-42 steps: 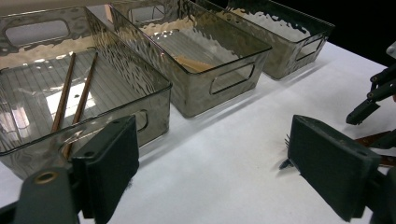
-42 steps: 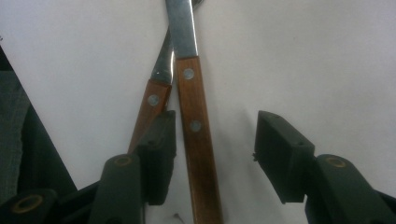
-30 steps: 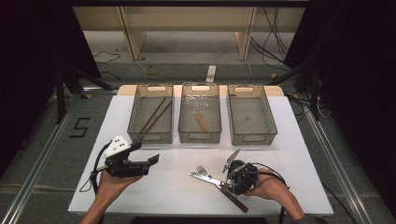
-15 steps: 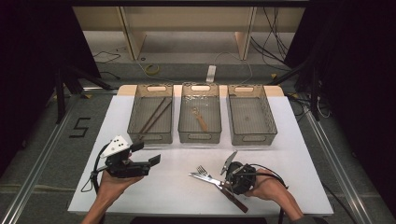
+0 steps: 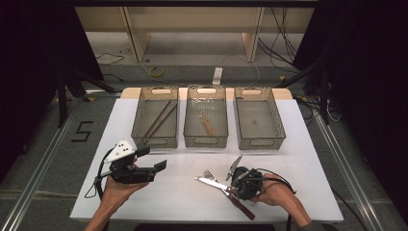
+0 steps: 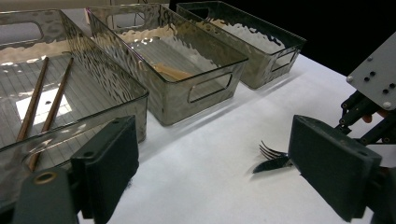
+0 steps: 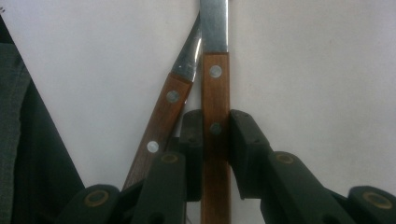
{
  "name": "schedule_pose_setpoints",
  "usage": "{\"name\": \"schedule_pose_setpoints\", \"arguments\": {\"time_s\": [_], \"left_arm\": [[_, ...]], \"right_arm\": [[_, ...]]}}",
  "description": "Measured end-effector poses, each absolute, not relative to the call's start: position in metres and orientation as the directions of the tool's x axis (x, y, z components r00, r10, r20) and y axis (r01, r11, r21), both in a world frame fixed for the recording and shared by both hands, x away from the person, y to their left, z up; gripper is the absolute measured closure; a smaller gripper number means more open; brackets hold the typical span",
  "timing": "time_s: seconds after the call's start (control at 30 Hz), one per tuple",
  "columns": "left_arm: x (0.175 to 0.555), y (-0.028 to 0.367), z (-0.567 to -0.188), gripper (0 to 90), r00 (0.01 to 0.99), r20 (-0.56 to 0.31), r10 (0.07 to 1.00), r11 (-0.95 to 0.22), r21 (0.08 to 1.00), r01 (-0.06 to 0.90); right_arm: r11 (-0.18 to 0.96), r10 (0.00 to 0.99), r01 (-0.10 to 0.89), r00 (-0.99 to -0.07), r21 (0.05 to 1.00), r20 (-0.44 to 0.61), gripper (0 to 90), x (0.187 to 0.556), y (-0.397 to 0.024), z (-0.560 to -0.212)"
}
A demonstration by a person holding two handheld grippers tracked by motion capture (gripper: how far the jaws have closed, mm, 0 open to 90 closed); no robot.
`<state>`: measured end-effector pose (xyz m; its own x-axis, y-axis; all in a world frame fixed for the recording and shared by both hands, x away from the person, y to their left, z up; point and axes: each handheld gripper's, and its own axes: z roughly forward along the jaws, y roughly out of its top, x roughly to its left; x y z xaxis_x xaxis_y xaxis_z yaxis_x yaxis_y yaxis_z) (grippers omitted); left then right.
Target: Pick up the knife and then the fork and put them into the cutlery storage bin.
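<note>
A wooden-handled knife (image 7: 215,93) and a wooden-handled fork (image 7: 163,121) lie side by side on the white table (image 5: 298,159), near its front edge. My right gripper (image 7: 215,127) has just been closing, and its pads now press on the knife's handle; the fork's handle lies just outside its left jaw. In the high view the right gripper (image 5: 235,191) sits over the knife (image 5: 211,182) and fork (image 5: 208,173). My left gripper (image 5: 153,159) is held above the table's front left, open and holding nothing. In its own view the left gripper (image 6: 219,172) faces the fork's tines (image 6: 270,150).
Three clear bins stand in a row at the back. The left bin (image 5: 155,140) holds two chopsticks (image 5: 159,118), the middle bin (image 5: 206,140) a wooden utensil (image 5: 207,124), and the right bin (image 5: 255,142) nothing. A cable (image 5: 276,175) trails from the right gripper.
</note>
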<state>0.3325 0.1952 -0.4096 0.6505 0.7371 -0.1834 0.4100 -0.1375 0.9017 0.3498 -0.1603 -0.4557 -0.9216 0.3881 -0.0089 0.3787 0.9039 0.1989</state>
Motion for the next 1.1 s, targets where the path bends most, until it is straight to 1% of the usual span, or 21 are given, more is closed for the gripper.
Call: {"name": "schedule_pose_setpoints", "arguments": {"time_s": [0.17,0.33,0.63,0.8,1.1], "left_arm": [[0.333,0.195,-0.410,15.5,0.651,-0.179,0.738,-0.141,0.902,0.408],[0.333,0.196,-0.410,15.5,0.651,-0.177,0.739,-0.142,0.903,0.406],[0.333,0.196,-0.410,15.5,0.651,-0.180,0.738,-0.140,0.902,0.408],[0.333,0.196,-0.410,15.5,0.650,-0.180,0.739,-0.140,0.901,0.409],[0.333,0.196,-0.410,15.5,0.648,-0.180,0.740,-0.138,0.902,0.409]], "right_arm": [[0.901,0.393,0.385,-0.920,0.203,-0.001,76.8,0.350,-0.161,-0.455],[0.897,0.393,0.381,-0.919,0.225,-0.008,76.9,0.350,-0.163,-0.452],[0.866,0.438,0.416,-0.899,0.276,-0.018,77.0,0.351,-0.170,-0.441],[0.867,0.430,0.403,-0.902,0.293,-0.033,77.0,0.352,-0.173,-0.436],[0.816,0.492,0.454,-0.870,0.357,-0.017,77.0,0.358,-0.186,-0.423]]}}
